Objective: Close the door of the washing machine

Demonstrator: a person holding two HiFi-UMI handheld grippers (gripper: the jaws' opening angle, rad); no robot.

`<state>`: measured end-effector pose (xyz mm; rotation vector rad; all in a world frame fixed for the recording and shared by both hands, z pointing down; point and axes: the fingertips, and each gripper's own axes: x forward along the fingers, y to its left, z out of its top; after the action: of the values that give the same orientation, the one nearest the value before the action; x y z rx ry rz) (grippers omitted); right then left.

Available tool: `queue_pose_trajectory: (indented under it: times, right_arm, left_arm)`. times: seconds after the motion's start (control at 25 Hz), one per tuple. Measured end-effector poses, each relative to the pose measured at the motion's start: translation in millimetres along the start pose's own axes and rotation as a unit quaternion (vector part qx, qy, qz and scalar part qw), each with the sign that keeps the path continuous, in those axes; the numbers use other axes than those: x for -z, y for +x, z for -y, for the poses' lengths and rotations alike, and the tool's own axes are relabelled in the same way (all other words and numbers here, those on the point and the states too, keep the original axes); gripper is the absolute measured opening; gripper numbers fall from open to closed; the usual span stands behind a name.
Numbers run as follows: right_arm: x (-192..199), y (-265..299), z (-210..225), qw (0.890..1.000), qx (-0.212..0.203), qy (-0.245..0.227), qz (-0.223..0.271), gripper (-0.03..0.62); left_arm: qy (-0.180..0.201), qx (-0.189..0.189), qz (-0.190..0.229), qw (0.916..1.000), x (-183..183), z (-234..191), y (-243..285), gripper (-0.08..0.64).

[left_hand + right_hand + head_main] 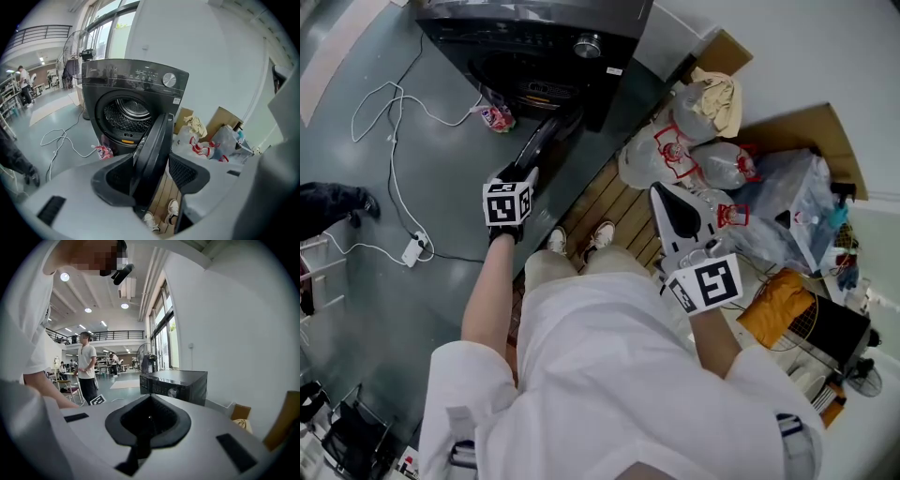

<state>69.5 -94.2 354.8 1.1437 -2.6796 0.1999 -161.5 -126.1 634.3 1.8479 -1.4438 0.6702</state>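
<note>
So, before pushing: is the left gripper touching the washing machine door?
Touching. The left gripper view shows the left gripper clamped on the washing machine door at its edge.

Washing machine (534,37): dark grey front loader, upright on the grey floor (459,150), at the floor's edge along the white wall (211,56). A control panel runs across the top front, with a silver dial (169,80) at its right end. The round opening is uncovered, and the perforated metal drum (127,112) is visible inside.

Door (152,150): round, black, thick-rimmed. It is attached at the opening's right side, swung well out from the front and seen edge-on. Not closed. Its free edge sits between the jaws of the left tool (152,177), which are clamped on it.
</note>
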Motion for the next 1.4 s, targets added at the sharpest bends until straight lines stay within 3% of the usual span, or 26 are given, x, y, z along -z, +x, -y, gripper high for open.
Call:
queue_pose_trajectory:
  times: [0.44, 0.76, 1.4]
  right_arm:
    - [-5.4, 10.7, -11.3, 0.999, 0.029, -0.008, -0.012, -0.002]
    - [-7.4, 16.5, -12.2, 0.998, 0.057, -0.005, -0.019, -0.002]
    - [5.3, 38.7, -20.9, 0.994, 0.098, 0.011, -0.037, -0.002]
  left_arm:
    - [0.053, -0.012, -0.007, 0.9985, -26.7, -54.4, 6.9, 0.233]
    - [0.048, -0.028, -0.001, 0.9985, -47.1, -92.2, 15.3, 0.233]
    - [0.122, -0.050, 0.009, 0.9912, -98.7, -145.0, 41.7, 0.233]
